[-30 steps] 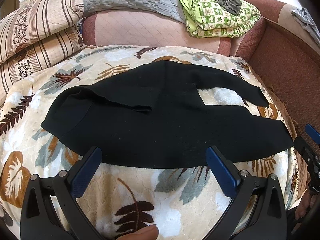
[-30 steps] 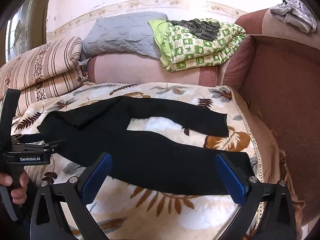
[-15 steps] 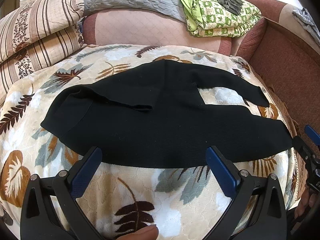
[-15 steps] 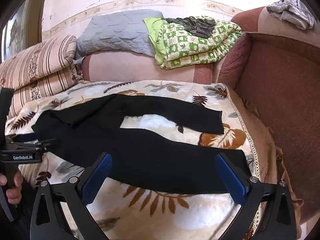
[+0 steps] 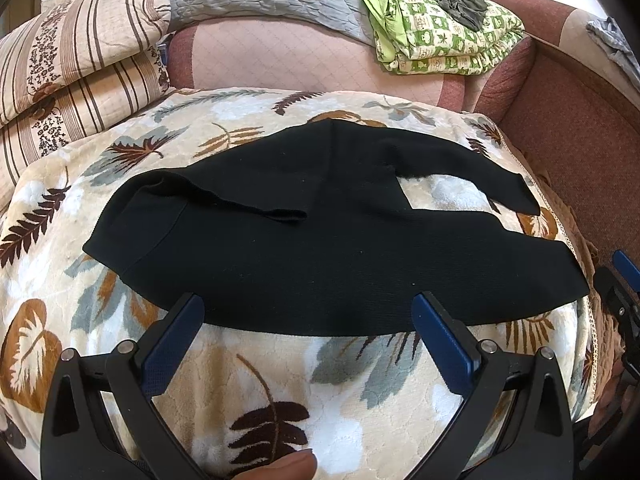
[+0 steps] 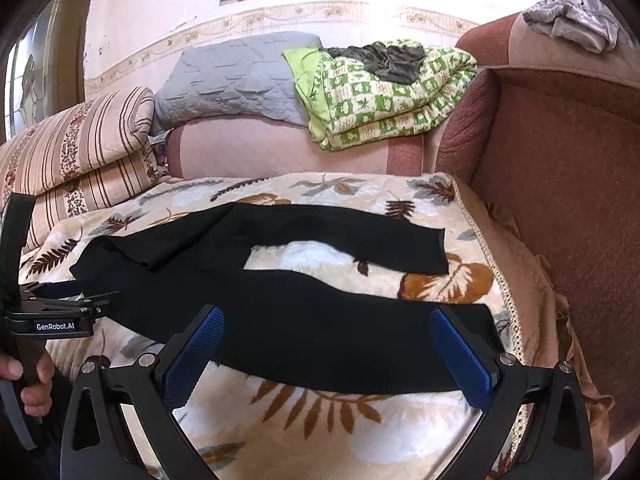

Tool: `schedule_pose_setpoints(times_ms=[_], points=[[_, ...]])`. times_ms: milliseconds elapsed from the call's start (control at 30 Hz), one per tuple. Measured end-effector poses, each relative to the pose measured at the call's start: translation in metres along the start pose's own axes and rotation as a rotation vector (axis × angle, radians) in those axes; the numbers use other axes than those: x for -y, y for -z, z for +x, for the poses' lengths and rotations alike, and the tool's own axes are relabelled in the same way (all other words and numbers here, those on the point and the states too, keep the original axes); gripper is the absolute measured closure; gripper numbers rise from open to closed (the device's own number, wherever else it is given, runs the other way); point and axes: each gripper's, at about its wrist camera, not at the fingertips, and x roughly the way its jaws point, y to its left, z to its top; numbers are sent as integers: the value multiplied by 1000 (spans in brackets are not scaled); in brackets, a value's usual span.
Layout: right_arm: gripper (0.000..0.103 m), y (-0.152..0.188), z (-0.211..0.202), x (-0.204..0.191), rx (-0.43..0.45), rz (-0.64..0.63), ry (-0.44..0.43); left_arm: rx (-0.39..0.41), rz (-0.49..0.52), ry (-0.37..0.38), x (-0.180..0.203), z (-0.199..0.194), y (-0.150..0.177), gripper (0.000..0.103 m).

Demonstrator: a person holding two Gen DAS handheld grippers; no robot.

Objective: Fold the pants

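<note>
- my left claw [image 5: 306, 312] is spread wide, holding nothing, just over the near edge of the black pants [image 5: 320, 240].
- the pants lie flat on the leaf blanket [image 5: 280, 380] on the sofa, waist to the left, two legs apart to the right.
- my right claw [image 6: 326, 328] is spread wide too, over the near leg's end.
- i think folding has not started; next i should pinch the near edge.
- only the right view shows the wall [image 6: 160, 8].

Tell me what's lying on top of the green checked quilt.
A crumpled dark grey garment lies on the folded green quilt. Whatever the garment covers, and anything between the quilt's folds, is hidden.
</note>
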Motion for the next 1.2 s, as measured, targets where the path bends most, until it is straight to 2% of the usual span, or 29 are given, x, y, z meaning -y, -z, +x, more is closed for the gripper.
schedule_pose_setpoints(times_ms=[533, 600, 700, 733, 767, 867, 933, 1000, 1067, 1133, 1200], points=[[1, -2, -10, 6, 33, 6, 33, -12, -4, -12, 2, 0, -1, 0], [1, -2, -10, 7, 35, 13, 35, -3, -24, 28, -3, -3, -3, 0], [0, -3, -11, 10, 39, 23, 37, -7, -122, 192, -25, -10, -10, 0], [0, -3, -12, 12, 41, 29, 35, -10, -188, 251, -41, -13, -16, 0], [0, -4, -13, 13, 43, 32, 35, -2, -239, 273, -56, -18, -20, 0], [1, -4, -16, 17, 54, 39, 32, 31, -345, 302, -104, -28, -35, 0], [1, -3, -18, 20, 56, 47, 34, 56, -371, 335, -134, -29, -43, 0], [1, -3, -19, 24, 55, 60, 33, -26, -367, 347, -160, -17, -48, 0], [0, -3, -19, 28, 53, 79, 33, -49, -416, 374, -183, -9, -46, 0], [0, -4, -19, 31, 51, 97, 36, -71, -438, 442, -197, 4, -44, 0], [1, -3, -16, 33, 42, 107, 35, -123, -473, 422, -207, 19, -43, 0]])
